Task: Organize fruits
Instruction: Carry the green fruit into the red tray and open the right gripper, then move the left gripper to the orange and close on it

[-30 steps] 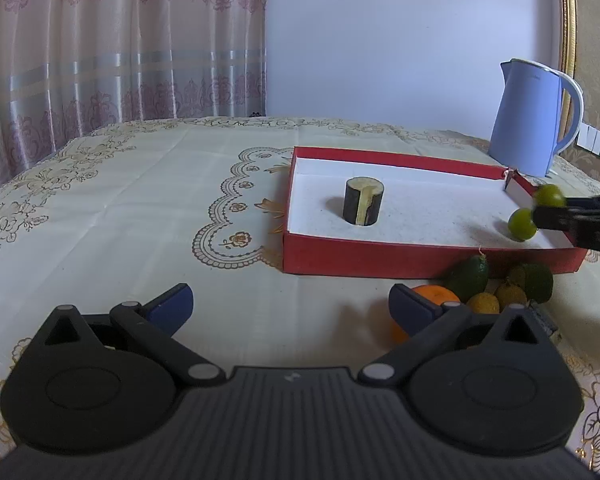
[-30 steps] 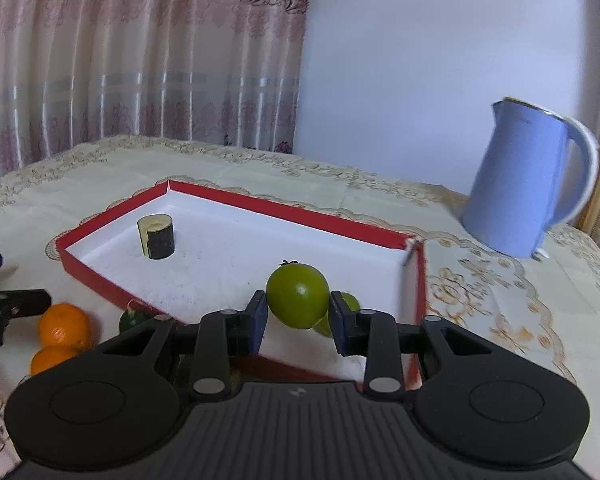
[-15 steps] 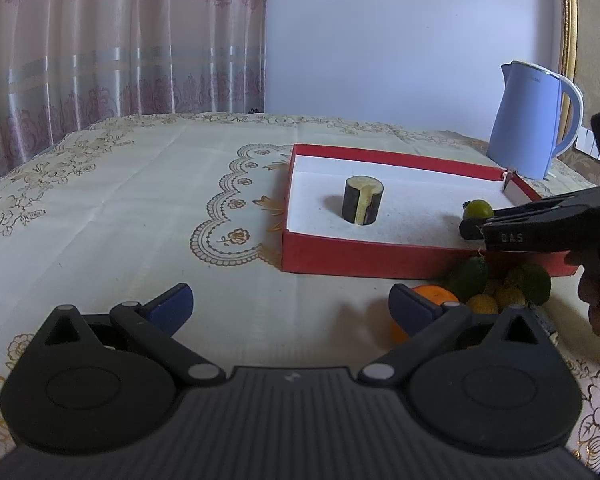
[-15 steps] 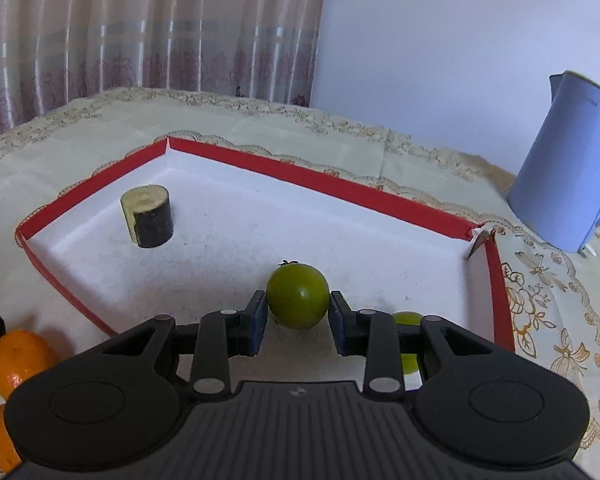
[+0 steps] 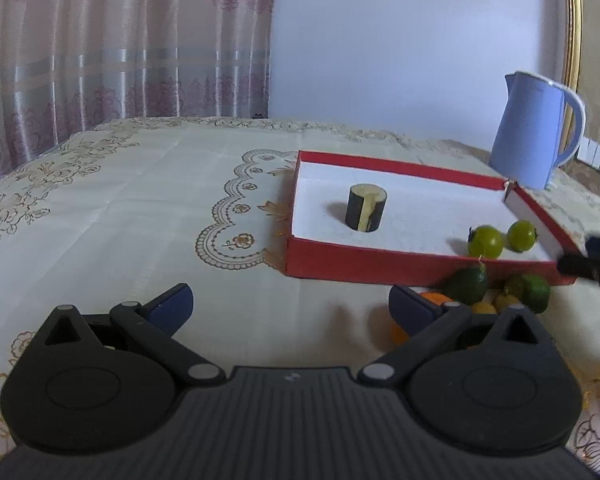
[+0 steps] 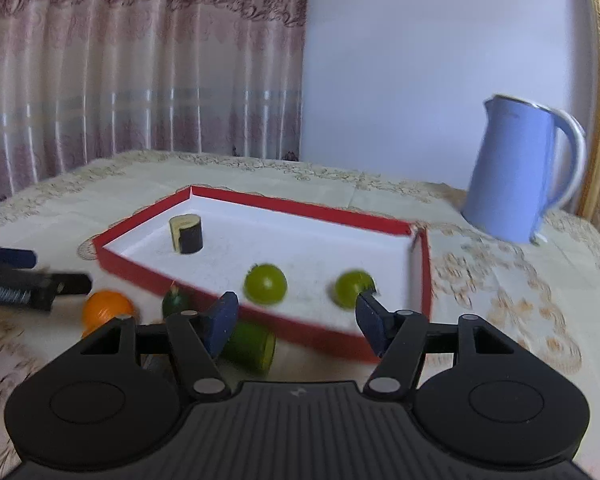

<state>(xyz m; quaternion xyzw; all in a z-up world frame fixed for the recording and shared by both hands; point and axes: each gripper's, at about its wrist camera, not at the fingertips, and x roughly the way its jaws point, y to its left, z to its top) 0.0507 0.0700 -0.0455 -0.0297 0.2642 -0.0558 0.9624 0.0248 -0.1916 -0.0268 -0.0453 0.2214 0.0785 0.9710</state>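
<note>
**Green fruit released into the red tray**

The green fruit (image 6: 265, 284) that sat clamped between the right gripper's (image 6: 296, 320) pads a second ago now lies on the white floor of the red tray (image 6: 260, 314). The jaws have just been opening, nothing is between them, and the gripper has drawn back to the tray's near wall.

Left wrist view: the left gripper (image 5: 290, 306) hangs over the patterned tablecloth (image 5: 140, 208) with its blue pads spread wide and nothing between them. Ahead, the tray holds a short dark cylinder with a pale face (image 5: 366, 213), standing upright, and two green fruits side by side near the right corner: the released one (image 5: 486, 242) and a second green fruit (image 5: 522, 235). Just outside the tray's near wall lies a cluster of loose fruit, with dark green pieces (image 5: 466, 285) and an orange (image 5: 432, 298) partly hidden by the right pad. The tip of the right gripper shows at the right edge, blurred. A blue kettle (image 5: 532, 136) stands behind the tray.

Right wrist view: the picture is blurred. The right gripper's blue pads stand well apart, just in front of the tray's near wall. A dark green fruit (image 6: 250, 346) lies on the cloth beside the left pad, an orange farther left, and the left gripper reaches in from the left edge.
</note>
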